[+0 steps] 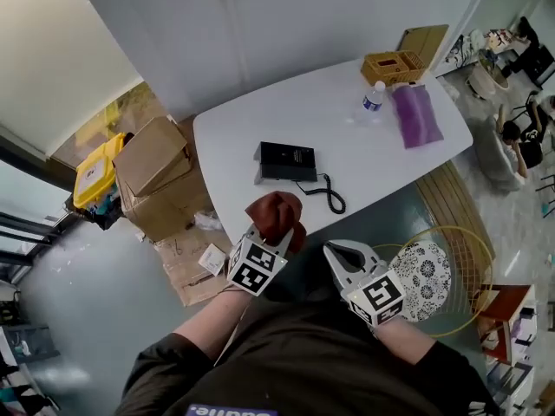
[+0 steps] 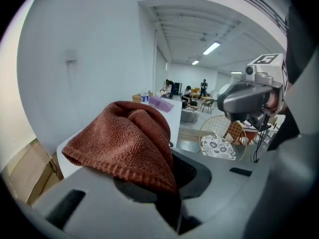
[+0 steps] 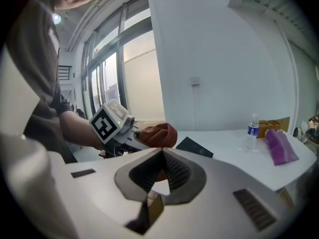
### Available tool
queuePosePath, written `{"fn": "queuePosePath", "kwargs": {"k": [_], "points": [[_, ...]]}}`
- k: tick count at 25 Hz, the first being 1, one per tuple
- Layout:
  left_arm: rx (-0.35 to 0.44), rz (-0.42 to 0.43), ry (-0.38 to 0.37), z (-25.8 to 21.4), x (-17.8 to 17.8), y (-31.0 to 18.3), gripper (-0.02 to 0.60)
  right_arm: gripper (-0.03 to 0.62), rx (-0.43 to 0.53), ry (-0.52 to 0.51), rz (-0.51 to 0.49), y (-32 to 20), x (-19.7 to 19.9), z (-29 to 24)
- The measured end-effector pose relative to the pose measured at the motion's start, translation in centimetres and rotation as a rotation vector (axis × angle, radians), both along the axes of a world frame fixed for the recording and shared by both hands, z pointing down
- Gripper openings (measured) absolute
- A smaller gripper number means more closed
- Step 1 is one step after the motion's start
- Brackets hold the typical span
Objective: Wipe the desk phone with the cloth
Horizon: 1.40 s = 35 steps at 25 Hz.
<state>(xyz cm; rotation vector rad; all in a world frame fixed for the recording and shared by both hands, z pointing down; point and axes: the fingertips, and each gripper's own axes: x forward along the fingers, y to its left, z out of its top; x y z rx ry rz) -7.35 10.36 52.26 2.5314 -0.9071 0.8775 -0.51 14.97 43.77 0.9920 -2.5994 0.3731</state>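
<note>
The desk phone point(image 1: 285, 161), black and flat, lies on the white desk point(image 1: 260, 121) near its front edge, with its coiled cord point(image 1: 330, 194) trailing to the right. Just short of it, at the desk's edge, hangs the rust-red cloth point(image 1: 276, 215), apart from the phone. The left tool point(image 1: 270, 235) grips the cloth, its 2 jaws clamped on the bunched fabric, which bulges over the tips. The right tool point(image 1: 345, 256) is held beside it, off the desk, its jaws together with nothing between them.

Toward the desk's far right end stand a water bottle point(image 1: 373, 99), a purple bag point(image 1: 416, 115) and a yellow basket point(image 1: 394, 66). Left of the desk, cardboard boxes point(image 1: 156, 170) and a yellow-lidded bin point(image 1: 95, 173) sit on the floor. A chair with a patterned cushion point(image 1: 429, 271) stands at the right.
</note>
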Motion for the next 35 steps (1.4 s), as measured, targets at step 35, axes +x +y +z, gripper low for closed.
{"fn": "queuePosePath", "kwargs": {"k": [35], "points": [[0.184, -0.285, 0.244, -11.3, 0.8, 3.2, 0.057, 0.026, 0.058, -0.004, -0.319, -1.6, -0.9, -2.1]]}}
